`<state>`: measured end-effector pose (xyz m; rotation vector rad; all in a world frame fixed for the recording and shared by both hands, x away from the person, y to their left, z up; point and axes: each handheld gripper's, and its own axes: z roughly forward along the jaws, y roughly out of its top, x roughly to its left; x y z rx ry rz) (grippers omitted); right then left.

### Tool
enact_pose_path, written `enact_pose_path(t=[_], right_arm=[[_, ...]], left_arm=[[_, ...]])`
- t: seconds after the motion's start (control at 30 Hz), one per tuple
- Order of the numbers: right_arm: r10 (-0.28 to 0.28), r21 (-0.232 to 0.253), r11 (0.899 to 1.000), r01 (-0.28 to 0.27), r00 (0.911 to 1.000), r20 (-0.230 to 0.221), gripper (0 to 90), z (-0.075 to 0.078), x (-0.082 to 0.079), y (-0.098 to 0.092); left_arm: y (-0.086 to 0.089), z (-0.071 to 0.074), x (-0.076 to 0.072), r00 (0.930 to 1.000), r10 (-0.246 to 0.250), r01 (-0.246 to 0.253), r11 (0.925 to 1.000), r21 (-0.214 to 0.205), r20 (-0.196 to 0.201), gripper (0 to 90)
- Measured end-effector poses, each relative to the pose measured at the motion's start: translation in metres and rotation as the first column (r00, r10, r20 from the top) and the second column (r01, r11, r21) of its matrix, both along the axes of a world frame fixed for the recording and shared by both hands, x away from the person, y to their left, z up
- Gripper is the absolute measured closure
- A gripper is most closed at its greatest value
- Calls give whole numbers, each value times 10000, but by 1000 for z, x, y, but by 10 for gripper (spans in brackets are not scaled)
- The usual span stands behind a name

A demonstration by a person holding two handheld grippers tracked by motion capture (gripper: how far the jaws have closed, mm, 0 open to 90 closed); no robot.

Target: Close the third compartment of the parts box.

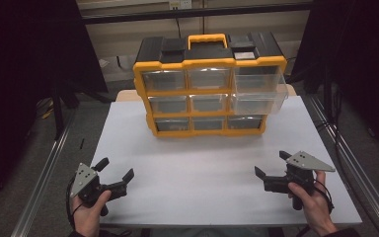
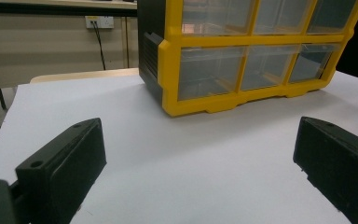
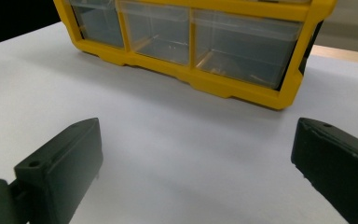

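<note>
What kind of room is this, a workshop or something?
Probably a lab or test bench rather than a workshop: a bare white table, one yellow drawer organizer set out on it, and a handheld gripper in each hand.

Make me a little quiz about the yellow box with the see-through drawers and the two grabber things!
1. True or false: both grippers are holding something.
2. How many rows of drawers does the organizer have?
3. Which drawers stick out? A) the two upper ones on the right B) the bottom left one C) none

Key
1. False: the left gripper and the right gripper are both open and hold nothing, apart from the organizer, above the white table.
2. Three rows, three drawers each.
3. A: the top right drawer and the middle right drawer are pulled forward; the rest sit flush.
</note>
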<state>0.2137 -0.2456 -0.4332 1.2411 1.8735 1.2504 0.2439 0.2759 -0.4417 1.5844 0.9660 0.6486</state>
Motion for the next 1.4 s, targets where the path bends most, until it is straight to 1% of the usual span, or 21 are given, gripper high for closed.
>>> enact_pose_path(t=[0.03, 0.1, 0.17, 0.2, 0.23, 0.27, 0.3, 0.37, 0.47, 0.53, 0.67, 0.8, 0.9, 0.97, 1.0, 1.07, 1.1, 1.17, 1.23, 1.3, 1.4], right_arm=[[8, 47, 10000, -8, 10000, 55, 19, 1, 0, 1], [129, 169, 9998, -134, 9995, 302, 19, 4, -2, 3], [250, 208, 9994, -259, 9988, 427, 19, 7, -2, 5], [284, 170, 9994, -292, 9985, 465, 19, 9, -3, 6], [287, 157, 9994, -296, 9982, 520, 19, 10, -3, 6], [262, 178, 9995, -272, 9982, 535, 19, 12, -3, 6], [266, 222, 9994, -278, 9981, 555, 18, 13, -2, 7], [217, 138, 9996, -227, 9976, 660, 17, 16, -2, 7], [224, 161, 9996, -238, 9961, 855, 22, 23, -3, 8], [307, 95, 9994, -318, 9947, 979, 34, 27, -2, 8], [233, 119, 9996, -247, 9943, 1043, 74, 33, -1, 9], [290, 56, 9995, -299, 9931, 1136, 83, 40, 1, 12], [347, -14, 9994, -349, 9909, 1302, 95, 47, 3, 15], [350, -4, 9994, -353, 9887, 1458, 121, 51, 4, 17], [373, -28, 9993, -373, 9883, 1480, 124, 53, 5, 17], [210, 9, 9998, -214, 9885, 1498, 162, 57, 6, 18], [221, 97, 9997, -239, 9877, 1547, 173, 59, 7, 19], [217, 63, 9997, -231, 9859, 1662, 201, 62, 8, 21], [324, 59, 9994, -340, 9836, 1776, 250, 66, 8, 21], [264, 8, 9996, -271, 9797, 1989, 285, 69, 9, 22], [265, 91, 9995, -291, 9769, 2119, 333, 74, 10, 24]], left_arm=[[-1, 0, 0, 10000, 23, -23, 10000, -67, 19, 23], [0, 0, -1, 10000, 0, 0, 10000, -15, 26, 23], [0, 0, 0, 10000, -63, 63, 10000, -18, 26, 23], [-1, 1, 0, 10000, -45, 45, 10000, -1, 53, 23], [-3, 1, 0, 10000, 58, -57, 10000, -78, 71, 23], [-1, 1, -1, 10000, -53, 52, 9999, 131, 57, 23], [-2, 1, -1, 10000, -61, 60, 9999, 143, 65, 23], [-2, 2, -1, 10000, -26, 25, 9999, 135, 69, 23], [-2, 2, -1, 10000, -40, 39, 9999, 147, 62, 23], [-2, 2, -1, 10000, -45, 44, 9999, 153, 67, 23], [-2, 2, -1, 10000, -1, 0, 9999, 139, 73, 23], [-2, 2, -1, 10000, -14, 13, 9999, 140, 78, 23], [-2, 2, -1, 10000, -18, 17, 9999, 140, 86, 23], [-2, 2, -1, 10000, -13, 12, 9999, 143, 74, 23], [-2, 2, -1, 10000, -6, 5, 9999, 143, 67, 23], [-2, 2, -1, 10000, -55, 54, 9998, 170, 65, 23], [-2, 2, -1, 10000, -59, 58, 9998, 172, 68, 23], [-2, 2, -1, 10000, -25, 24, 9999, 135, 62, 23], [-2, 2, -1, 10000, -25, 24, 9999, 139, 62, 23], [-3, 2, -1, 10000, 15, -16, 10000, 56, 80, 23], [-2, 2, -1, 10000, 16, -17, 10000, 60, 81, 23]])
